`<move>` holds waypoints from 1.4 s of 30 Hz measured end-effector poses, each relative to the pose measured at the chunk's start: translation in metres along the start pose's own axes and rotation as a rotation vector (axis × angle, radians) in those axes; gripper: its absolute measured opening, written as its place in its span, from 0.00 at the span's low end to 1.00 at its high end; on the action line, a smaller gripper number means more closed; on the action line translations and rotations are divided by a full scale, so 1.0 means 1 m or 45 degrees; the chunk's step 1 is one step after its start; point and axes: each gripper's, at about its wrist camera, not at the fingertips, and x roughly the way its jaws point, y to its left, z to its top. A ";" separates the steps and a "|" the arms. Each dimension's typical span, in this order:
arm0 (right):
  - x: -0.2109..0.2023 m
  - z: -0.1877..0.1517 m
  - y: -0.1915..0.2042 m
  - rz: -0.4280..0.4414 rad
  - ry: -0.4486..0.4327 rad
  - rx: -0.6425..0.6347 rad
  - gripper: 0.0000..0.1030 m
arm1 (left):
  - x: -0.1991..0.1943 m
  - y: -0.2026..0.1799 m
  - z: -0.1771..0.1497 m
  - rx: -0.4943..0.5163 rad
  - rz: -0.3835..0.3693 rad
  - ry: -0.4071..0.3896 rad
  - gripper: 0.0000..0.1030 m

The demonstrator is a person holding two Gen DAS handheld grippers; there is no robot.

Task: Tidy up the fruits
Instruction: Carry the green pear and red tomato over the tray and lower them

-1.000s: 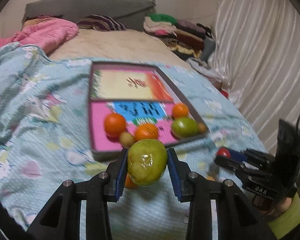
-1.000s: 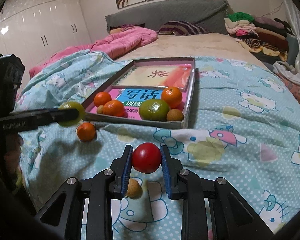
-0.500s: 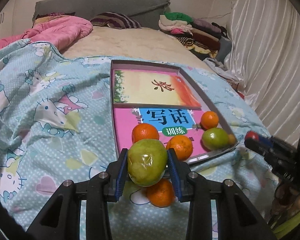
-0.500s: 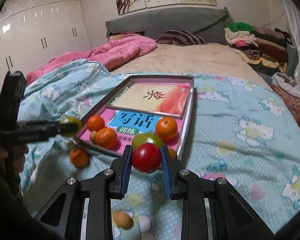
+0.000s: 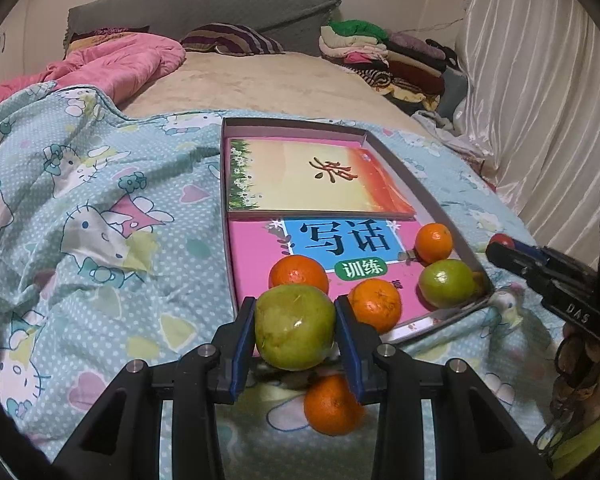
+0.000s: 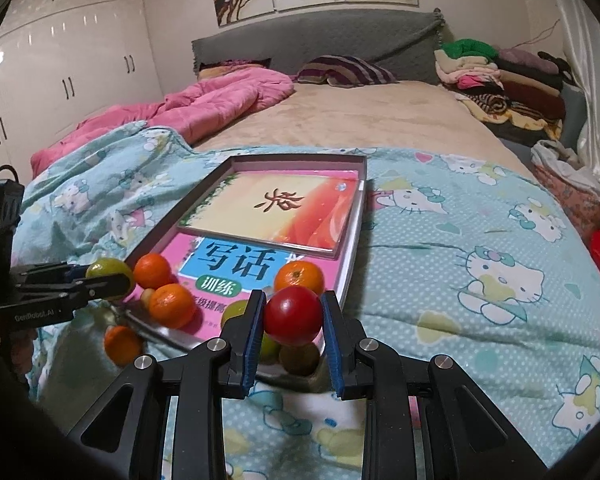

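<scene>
My left gripper [image 5: 296,328] is shut on a green pear [image 5: 294,326], held above the near left corner of the shallow box [image 5: 226,216]. My right gripper [image 6: 293,316] is shut on a red tomato [image 6: 293,314], held above the box's near right end [image 6: 350,256]. In the box lie three oranges [image 5: 299,274] [image 5: 375,304] [image 5: 433,242], a green fruit [image 5: 446,282] and a small brown fruit [image 6: 299,358]. One orange [image 5: 332,404] lies on the blanket outside the box, below the pear. The other gripper shows in each view, the right one in the left wrist view [image 5: 500,246] and the left one in the right wrist view [image 6: 110,278].
Two books [image 5: 312,176] [image 5: 344,240] line the box bottom. The box rests on a blue cartoon-print blanket [image 5: 100,220] on a bed. A pink quilt [image 6: 220,104] lies at the back left, folded clothes [image 6: 500,76] at the back right, a white curtain [image 5: 540,100] on the right.
Both grippers have moved forward over the box's near end with their fruits still held. The loose orange now lies below the left gripper.
</scene>
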 end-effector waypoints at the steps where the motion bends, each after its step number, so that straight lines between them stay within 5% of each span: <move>1: 0.001 0.001 0.000 -0.006 0.004 -0.002 0.28 | 0.001 0.000 0.001 0.002 -0.001 -0.002 0.37; 42: 0.033 0.000 0.001 -0.060 0.042 -0.024 0.28 | 0.014 0.000 0.003 0.035 0.005 0.002 0.37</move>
